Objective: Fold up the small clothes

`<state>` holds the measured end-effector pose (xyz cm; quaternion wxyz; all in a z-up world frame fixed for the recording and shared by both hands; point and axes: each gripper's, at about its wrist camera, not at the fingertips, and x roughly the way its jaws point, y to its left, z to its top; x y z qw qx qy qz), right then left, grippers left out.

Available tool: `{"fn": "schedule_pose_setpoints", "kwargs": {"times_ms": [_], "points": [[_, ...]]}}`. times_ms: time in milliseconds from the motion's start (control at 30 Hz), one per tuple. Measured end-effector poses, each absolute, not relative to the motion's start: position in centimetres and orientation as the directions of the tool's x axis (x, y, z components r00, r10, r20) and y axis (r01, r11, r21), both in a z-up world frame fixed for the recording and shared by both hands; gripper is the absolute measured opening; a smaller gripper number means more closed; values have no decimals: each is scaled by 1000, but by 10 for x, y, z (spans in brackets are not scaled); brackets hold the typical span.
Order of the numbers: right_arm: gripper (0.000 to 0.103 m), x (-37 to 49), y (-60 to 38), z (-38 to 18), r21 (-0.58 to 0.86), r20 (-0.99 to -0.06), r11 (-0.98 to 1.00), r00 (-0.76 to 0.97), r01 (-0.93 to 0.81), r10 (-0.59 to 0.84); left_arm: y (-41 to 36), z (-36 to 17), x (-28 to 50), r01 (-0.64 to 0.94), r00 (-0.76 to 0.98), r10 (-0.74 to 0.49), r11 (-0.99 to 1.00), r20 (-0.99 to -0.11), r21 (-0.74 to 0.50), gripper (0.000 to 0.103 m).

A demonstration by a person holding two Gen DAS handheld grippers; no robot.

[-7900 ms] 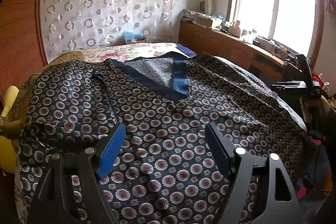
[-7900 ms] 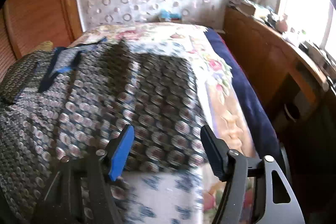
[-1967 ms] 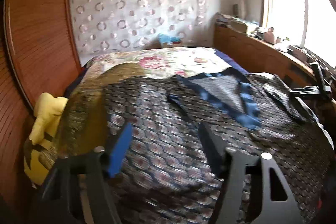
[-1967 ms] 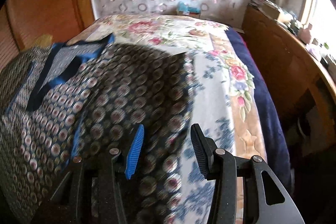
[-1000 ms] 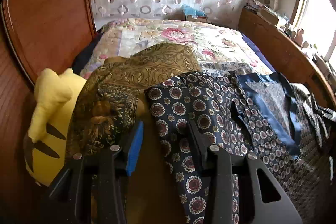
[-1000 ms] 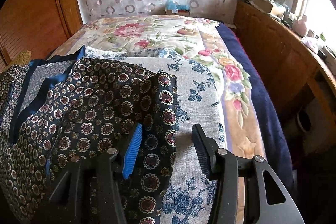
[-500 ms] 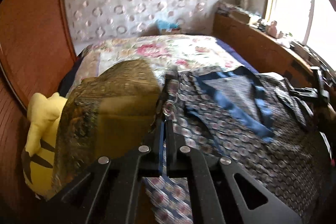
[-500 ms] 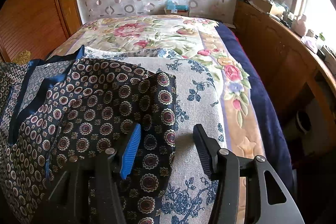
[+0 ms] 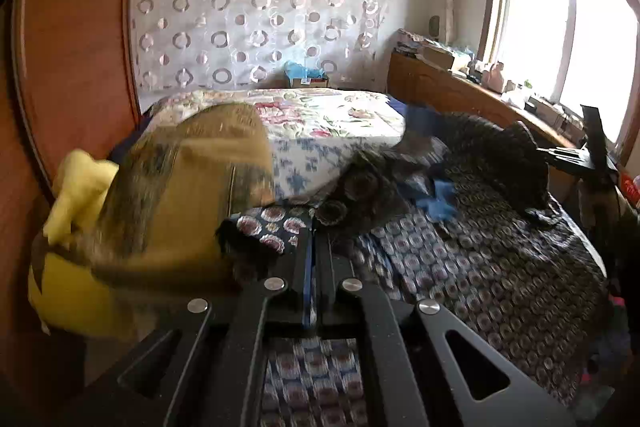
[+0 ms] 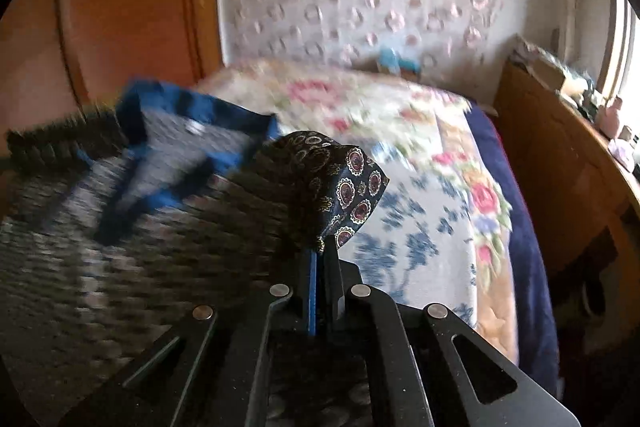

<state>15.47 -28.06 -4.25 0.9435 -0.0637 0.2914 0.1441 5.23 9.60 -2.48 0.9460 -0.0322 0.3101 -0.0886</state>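
Navy garment: dark-blue patterned fabric garment [image 9: 492, 251] with round medallion print and a plain blue neck band [image 10: 192, 111] is lying across the near part of the bed, mostly blurred in both views.
Left claw: left gripper [image 9: 314, 227] is sitting with both jaws pressed together, clamping a corner of the patterned garment; the pinched fabric is bunching up just ahead of the tips.
Right claw: right gripper [image 10: 320, 247] is closed too, jaws having just been closing, with a garment corner caught between them; that corner is standing up in a peak above the tips, medallions sharp on its right face.
Right claw, other view: left wrist view is showing it at the far right edge [image 9: 584, 157], with a fold of the garment rising up next to it.
Bed: floral quilt in cream, pink and blue [image 10: 424, 163] is showing bare beyond and to the right of the garment; a dark navy blanket edge [image 10: 520, 211] is running down its right side.
Left side: mustard-gold patterned cloth [image 9: 192, 195] is lying just beside the left gripper, touching the garment edge; a yellow plush toy [image 9: 72, 227] is sitting past it against the wooden panel [image 9: 76, 39].
Background: sheer curtain with ring print [image 9: 256, 7] is hanging behind the bed; a wooden counter [image 9: 448, 95] with clutter is running under the window [image 9: 560, 19].
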Motion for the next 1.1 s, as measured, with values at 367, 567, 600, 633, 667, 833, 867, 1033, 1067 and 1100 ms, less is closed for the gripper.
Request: {"fn": "schedule_pose_setpoints", "kwargs": {"times_ms": [367, 567, 600, 633, 667, 833, 867, 1033, 1067, 1100], "points": [[2, 46, -292, -66, 27, -526, 942, 797, -334, 298, 122, -45, 6, 56, 797, -137, 987, -588, -153, 2], [2, 13, -313, -70, 45, -531, 956, 803, -291, 270, 132, -37, -9, 26, 822, -121, 984, -557, -174, 2], [2, 8, -318, -71, 43, -535, 958, 803, -283, 261, 135, -36, -12, 22, 824, -117, 984, -554, -175, 2], [1, 1, -318, -71, 42, -540, 960, 802, -276, 255, 137, -35, -14, 16, 827, -111, 985, -551, -174, 2], [1, -5, -319, -71, 44, -546, 962, 800, -271, 251, 141, -34, -17, 11, 829, -106, 985, -549, -175, 2], [1, -32, -311, -58, 32, -564, 966, 793, -258, 231, 153, -28, -28, -10, 830, -87, 985, -551, -171, 2], [1, -34, -307, -57, 29, -569, 966, 790, -256, 227, 153, -28, -30, -10, 828, -86, 986, -554, -167, 2], [1, -41, -305, -57, 27, -610, 967, 763, -253, 216, 152, -28, -37, 5, 820, -85, 990, -565, -142, 2], [1, -42, -303, -59, 22, -621, 968, 755, -251, 210, 151, -28, -37, 7, 820, -85, 990, -566, -138, 2], [1, -40, -304, -58, 18, -626, 969, 753, -248, 204, 150, -28, -39, 16, 817, -93, 990, -569, -140, 2]]}}
